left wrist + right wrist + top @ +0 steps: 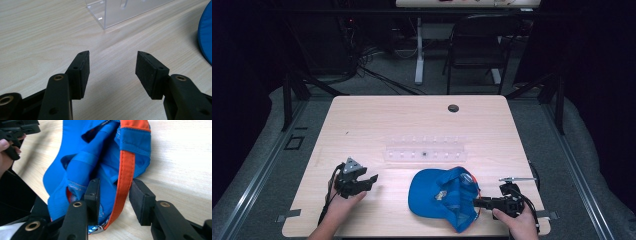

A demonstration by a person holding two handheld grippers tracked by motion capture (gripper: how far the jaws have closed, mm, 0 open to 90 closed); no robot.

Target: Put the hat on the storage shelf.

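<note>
With the blue cap [443, 196] upside down near the bench's [377, 115] front edge, the right tongs [113, 195], apart, apparently straddle its orange strap [125, 173]; close squarely, while the left tongs [112, 71] wait apart, empty.

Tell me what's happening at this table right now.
A person holds a gripper in each hand at a wooden table. The right gripper has its jaws around the rear edge of a blue cap, with the orange strap between them, though not clearly clamped. The left gripper is open over bare wood, apart from the cap. A clear plastic rack sits beyond the cap.
</note>
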